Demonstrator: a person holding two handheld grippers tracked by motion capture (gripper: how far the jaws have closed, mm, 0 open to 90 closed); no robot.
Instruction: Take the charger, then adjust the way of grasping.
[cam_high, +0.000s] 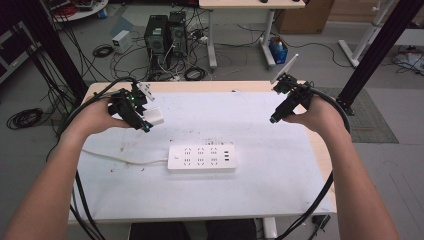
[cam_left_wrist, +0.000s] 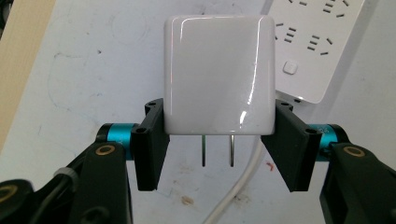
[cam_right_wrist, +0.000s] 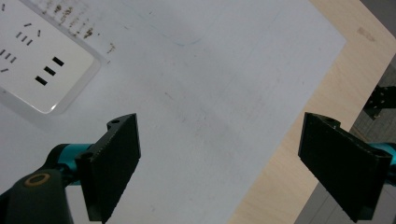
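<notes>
A white square plug adapter (cam_left_wrist: 218, 74) with two metal prongs pointing back toward the camera is clamped between the jaws of my left gripper (cam_left_wrist: 219, 135). In the high view that gripper (cam_high: 145, 122) hangs above the table's left side with the adapter (cam_high: 155, 116) in it. A white power strip (cam_high: 201, 158) lies flat at the table's middle, its cord running off to the left; its end also shows as the power strip (cam_left_wrist: 317, 42) and the power strip (cam_right_wrist: 37, 60). My right gripper (cam_right_wrist: 219, 163) stands open above the right side of the table, also seen as the right gripper (cam_high: 274, 120).
The white table top (cam_high: 260, 140) has a wooden rim along its back and right edges. Cables trail from both grippers down past the table's sides. Behind the table, computer towers (cam_high: 165, 32) and loose cables lie on the floor.
</notes>
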